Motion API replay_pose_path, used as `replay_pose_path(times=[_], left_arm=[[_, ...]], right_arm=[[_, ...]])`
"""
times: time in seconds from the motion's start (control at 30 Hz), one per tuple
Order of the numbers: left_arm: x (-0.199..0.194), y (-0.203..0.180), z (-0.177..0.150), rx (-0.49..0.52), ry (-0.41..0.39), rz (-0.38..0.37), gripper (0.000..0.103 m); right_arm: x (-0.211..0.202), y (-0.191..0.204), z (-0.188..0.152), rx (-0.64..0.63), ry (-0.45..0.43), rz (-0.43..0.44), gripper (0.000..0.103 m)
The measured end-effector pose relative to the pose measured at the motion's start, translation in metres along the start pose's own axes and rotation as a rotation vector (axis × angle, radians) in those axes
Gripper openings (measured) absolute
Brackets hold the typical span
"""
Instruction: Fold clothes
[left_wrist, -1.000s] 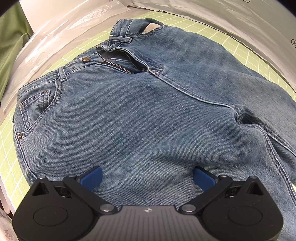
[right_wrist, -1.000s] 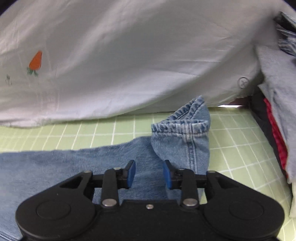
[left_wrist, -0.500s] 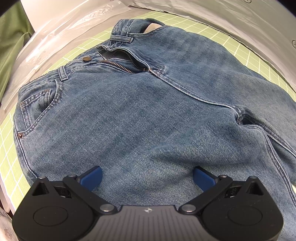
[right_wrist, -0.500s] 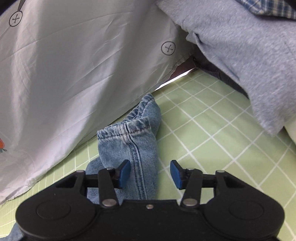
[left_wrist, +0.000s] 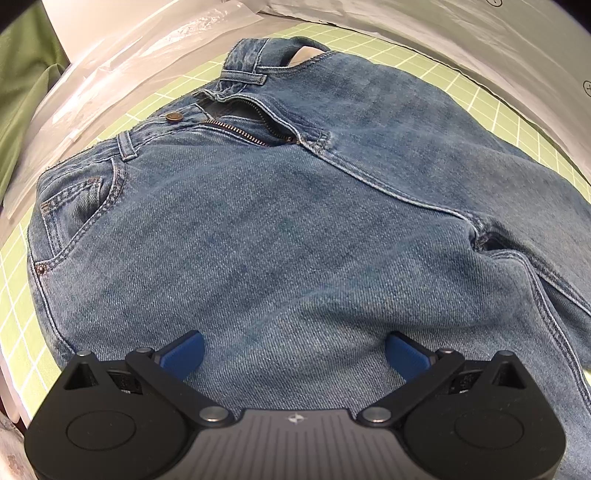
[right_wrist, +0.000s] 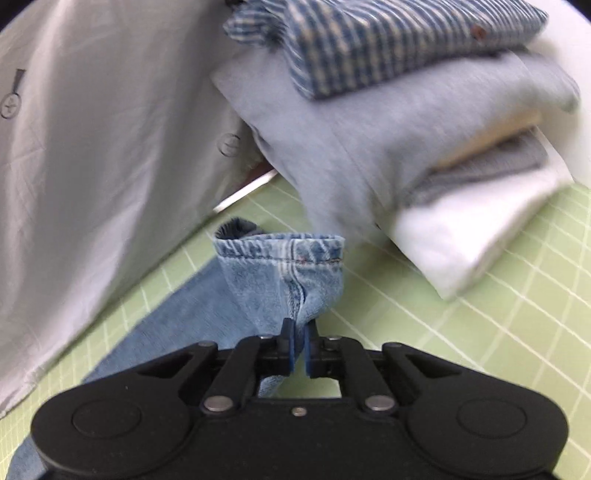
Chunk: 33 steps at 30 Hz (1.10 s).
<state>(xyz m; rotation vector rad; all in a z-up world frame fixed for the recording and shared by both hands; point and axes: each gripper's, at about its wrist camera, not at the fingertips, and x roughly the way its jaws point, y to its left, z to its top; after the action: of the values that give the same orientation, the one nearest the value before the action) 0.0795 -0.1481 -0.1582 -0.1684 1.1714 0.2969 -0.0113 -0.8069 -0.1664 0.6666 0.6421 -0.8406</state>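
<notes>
Your right gripper (right_wrist: 298, 345) has its blue pads pressed nearly together at lower centre of the right wrist view, pinching the denim of the jeans leg (right_wrist: 284, 284) just below the hem, so the cuff stands up from the mat as a gathered, upright fold with its double-stitched, puckered edge on top. Your left gripper (left_wrist: 293, 352) sits at the bottom of the left wrist view with its jaws spread wide; both blue pads (left_wrist: 184, 352) rest against the thigh area of the jeans (left_wrist: 295, 221), with cloth bulging between them but nothing pinched. In that view the jeans fill most of the frame, lying front-up on the green grid mat (left_wrist: 14, 266): mid-blue, faded twill with orange-tan topstitching, a brass button (left_wrist: 174, 117) and open metal zipper (left_wrist: 243, 134) toward the upper left, and a curved front pocket (left_wrist: 77, 199) at the left edge. Crinkled clear plastic (left_wrist: 122, 70) lies along the upper left of the mat. In the right wrist view, a smooth, lightly creased white sheet (right_wrist: 92, 147) fills the left side, and at upper right a stack of folded clothes (right_wrist: 424, 147) rests on the mat, a blue checked shirt on top, soft grey-blue knit beneath it, and white fabric at the base.
</notes>
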Motion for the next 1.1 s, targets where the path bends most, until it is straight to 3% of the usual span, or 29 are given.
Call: replay_pose_path(times=[0.07,0.17,0.33,0.4,0.53,0.67,0.83,0.93,1.0,1.1], left_arm=[[0.0,-0.001,0.001,0.001,0.002,0.0,0.103],[0.0,-0.001,0.001,0.002,0.004,0.0,0.103],[0.001,-0.002,0.001,-0.001,0.004,0.001,0.103],[0.001,-0.003,0.0,-0.003,0.003,0.002,0.103],[0.001,-0.004,0.0,-0.01,0.005,0.005,0.103],[0.0,-0.004,-0.002,-0.017,-0.002,0.007,0.103],[0.0,-0.003,-0.004,-0.019,-0.01,0.009,0.103],[0.0,-0.002,-0.005,-0.014,-0.017,0.006,0.103],[-0.001,-0.002,-0.007,-0.008,-0.024,0.002,0.103],[-0.003,-0.001,-0.012,0.023,-0.005,-0.02,0.103]], right_arm=[[0.005,-0.016,-0.014,0.028,0.066,-0.05,0.006],[-0.004,-0.027,-0.022,0.048,0.057,-0.057,0.009],[-0.009,-0.02,-0.014,-0.04,-0.021,-0.149,0.047],[-0.002,-0.019,-0.01,-0.099,-0.026,-0.174,0.051],[0.009,-0.03,-0.009,-0.147,0.02,-0.26,0.048],[-0.003,-0.042,-0.01,-0.111,0.031,-0.246,0.054],[-0.033,-0.046,-0.021,-0.129,0.001,-0.243,0.086],[-0.06,-0.055,-0.04,-0.095,0.012,-0.185,0.095],[-0.076,-0.059,-0.056,-0.077,0.03,-0.143,0.101],[-0.1,-0.059,-0.087,-0.113,0.065,-0.097,0.102]])
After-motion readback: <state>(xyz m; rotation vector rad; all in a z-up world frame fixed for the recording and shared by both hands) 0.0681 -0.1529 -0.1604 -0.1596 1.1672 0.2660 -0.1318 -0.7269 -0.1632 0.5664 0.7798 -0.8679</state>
